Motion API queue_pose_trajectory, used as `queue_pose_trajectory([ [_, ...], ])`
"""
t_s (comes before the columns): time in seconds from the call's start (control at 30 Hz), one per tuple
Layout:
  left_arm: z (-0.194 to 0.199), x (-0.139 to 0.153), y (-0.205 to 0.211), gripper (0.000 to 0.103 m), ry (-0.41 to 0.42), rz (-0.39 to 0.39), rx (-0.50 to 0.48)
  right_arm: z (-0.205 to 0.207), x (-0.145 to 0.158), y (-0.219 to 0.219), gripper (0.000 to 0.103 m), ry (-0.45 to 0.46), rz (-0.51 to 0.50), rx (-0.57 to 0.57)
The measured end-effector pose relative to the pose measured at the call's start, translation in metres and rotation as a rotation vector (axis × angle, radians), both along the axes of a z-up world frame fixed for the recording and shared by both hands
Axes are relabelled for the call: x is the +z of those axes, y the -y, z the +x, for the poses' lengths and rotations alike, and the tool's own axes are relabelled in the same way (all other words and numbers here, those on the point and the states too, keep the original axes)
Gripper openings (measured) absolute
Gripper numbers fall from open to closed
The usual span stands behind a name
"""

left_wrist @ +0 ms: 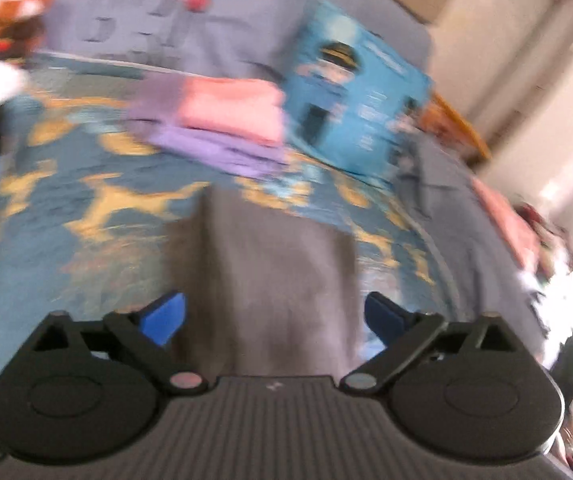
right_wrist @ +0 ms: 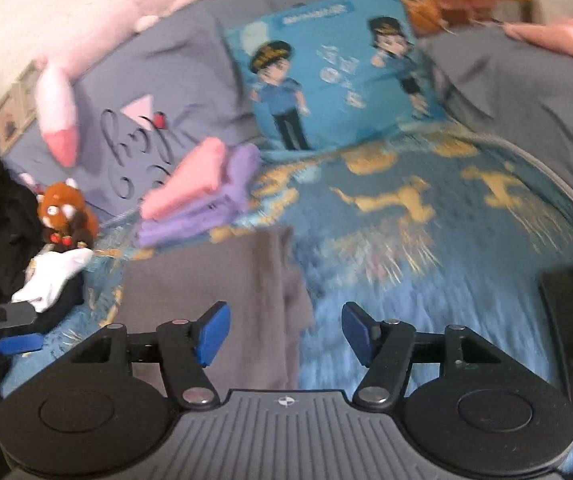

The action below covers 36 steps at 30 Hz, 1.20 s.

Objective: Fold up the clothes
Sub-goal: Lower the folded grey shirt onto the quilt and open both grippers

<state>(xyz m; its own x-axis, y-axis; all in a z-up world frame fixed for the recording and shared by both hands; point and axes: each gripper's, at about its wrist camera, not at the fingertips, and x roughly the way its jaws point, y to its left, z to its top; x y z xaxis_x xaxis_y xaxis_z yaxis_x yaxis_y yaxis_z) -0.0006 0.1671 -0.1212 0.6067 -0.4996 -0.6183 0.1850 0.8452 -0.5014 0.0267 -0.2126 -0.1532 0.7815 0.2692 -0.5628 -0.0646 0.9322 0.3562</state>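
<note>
My bed's blue quilt, woven with yellow figures, spreads wide and soft; on it the grey garment lies folded into a flat matte rectangle below both my claws; beyond it sits a squared stack of pink and lilac cloths; my left claw gapes wide, empty; my right claw stands parted, holding nothing.

Matt grey cloth garment
</note>
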Motion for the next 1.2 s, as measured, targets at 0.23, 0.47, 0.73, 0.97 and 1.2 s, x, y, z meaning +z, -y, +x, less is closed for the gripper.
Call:
queue_pose_trajectory([
  [0.23,0.079,-0.014,0.058,0.103,-0.052,0.242,-0.07,0.061,-0.005,-0.037,0.061,0.049,-0.276,0.242],
  [0.47,0.141,-0.033,0.067,0.103,-0.052,0.368,-0.168,0.114,-0.026,-0.032,0.062,0.034,-0.251,0.404],
  [0.73,0.191,-0.061,0.048,0.103,-0.078,0.381,-0.236,0.161,-0.052,-0.014,0.068,0.025,-0.009,0.408],
  [0.97,0.212,-0.078,0.037,0.103,-0.072,0.255,-0.244,0.174,-0.079,-0.005,0.06,-0.023,0.193,0.367],
  [1.2,0.212,-0.087,0.023,0.103,-0.086,0.158,-0.194,0.167,-0.067,0.001,0.013,0.044,0.208,0.373],
])
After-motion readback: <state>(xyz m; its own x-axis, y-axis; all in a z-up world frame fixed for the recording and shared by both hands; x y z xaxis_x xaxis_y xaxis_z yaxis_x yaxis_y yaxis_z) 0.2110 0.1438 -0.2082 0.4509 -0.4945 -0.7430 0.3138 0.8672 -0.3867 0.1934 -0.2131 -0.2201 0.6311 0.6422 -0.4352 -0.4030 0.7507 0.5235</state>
